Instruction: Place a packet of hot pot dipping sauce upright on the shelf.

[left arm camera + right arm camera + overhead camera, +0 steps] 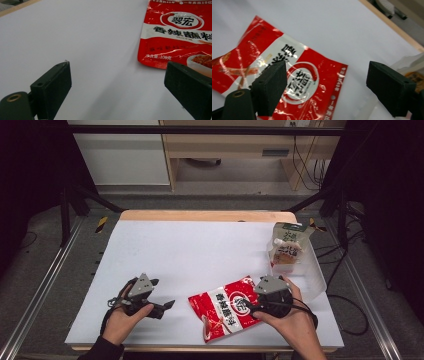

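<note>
red pouch [225,310]: glossy plastic | table [190,250]: matt white, wood edge

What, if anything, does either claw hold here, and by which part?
Nothing is held. Both the left claw and the right claw are open; the red packet lies flat on the table.

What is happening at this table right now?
A person holds a gripper in each hand. The right gripper, jaws open, hovers over the flat red and white foil packet on the white table. The left gripper, also open, waits nearby. A clear plastic bin holds a pale green-topped pouch.
</note>
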The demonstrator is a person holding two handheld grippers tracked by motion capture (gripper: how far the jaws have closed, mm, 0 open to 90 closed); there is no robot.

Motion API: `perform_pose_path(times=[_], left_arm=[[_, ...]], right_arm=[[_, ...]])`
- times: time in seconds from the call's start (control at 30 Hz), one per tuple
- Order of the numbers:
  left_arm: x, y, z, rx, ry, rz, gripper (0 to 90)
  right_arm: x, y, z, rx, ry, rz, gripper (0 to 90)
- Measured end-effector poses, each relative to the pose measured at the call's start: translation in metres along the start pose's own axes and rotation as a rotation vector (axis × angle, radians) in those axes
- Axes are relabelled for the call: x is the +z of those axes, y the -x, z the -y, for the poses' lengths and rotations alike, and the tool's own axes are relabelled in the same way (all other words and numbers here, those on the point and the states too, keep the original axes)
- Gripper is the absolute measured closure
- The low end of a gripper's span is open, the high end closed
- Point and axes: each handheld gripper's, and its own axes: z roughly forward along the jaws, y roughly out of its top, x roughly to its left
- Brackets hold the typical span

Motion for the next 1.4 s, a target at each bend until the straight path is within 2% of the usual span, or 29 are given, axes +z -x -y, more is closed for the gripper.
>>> perform_pose_path(times=[0.13, 0.2, 0.27, 0.33, 0.47, 0.6, 0.8, 0.87, 0.97, 1.17, 1.4], left_arm=[[0.006, 0.009, -0.008, 0.016, 0.004, 0.021, 7.5], [0.010, 0.011, -0.012, 0.039, -0.005, 0.024, 7.5], [0.014, 0.012, -0.016, 0.048, -0.011, 0.028, 7.5], [0.018, 0.013, -0.018, 0.054, -0.013, 0.033, 7.4], [0.022, 0.018, -0.013, 0.062, -0.025, 0.036, 7.5], [0.019, 0.018, -0.004, 0.044, -0.025, 0.032, 7.5], [0.012, 0.014, -0.001, 0.039, -0.021, 0.024, 7.5], [0.012, 0.012, -0.001, 0.034, -0.017, 0.019, 7.5], [0.011, 0.011, -0.001, 0.032, -0.019, 0.018, 7.5], [0.010, 0.011, -0.001, 0.037, -0.018, 0.019, 7.5], [0.010, 0.012, 0.000, 0.041, -0.020, 0.023, 7.5]], right_arm=[[0.001, -0.007, 0.010, 0.027, 0.017, -0.032, 16.8], [0.005, -0.008, 0.017, 0.047, 0.019, -0.044, 16.6], [0.009, -0.009, 0.027, 0.084, 0.020, -0.047, 16.2], [0.011, -0.010, 0.033, 0.101, 0.017, -0.044, 16.6], [0.011, -0.011, 0.050, 0.129, 0.018, -0.023, 17.6], [0.010, -0.012, 0.059, 0.157, 0.007, -0.024, 16.3], [0.011, -0.010, 0.064, 0.183, 0.008, -0.035, 14.9], [0.014, -0.009, 0.064, 0.193, -0.023, -0.053, 12.8], [0.018, -0.006, 0.064, 0.207, -0.031, -0.072, 12.4], [0.026, 0.002, 0.073, 0.243, -0.085, -0.095, 11.0], [0.030, 0.002, 0.077, 0.240, -0.122, -0.114, 11.9]])
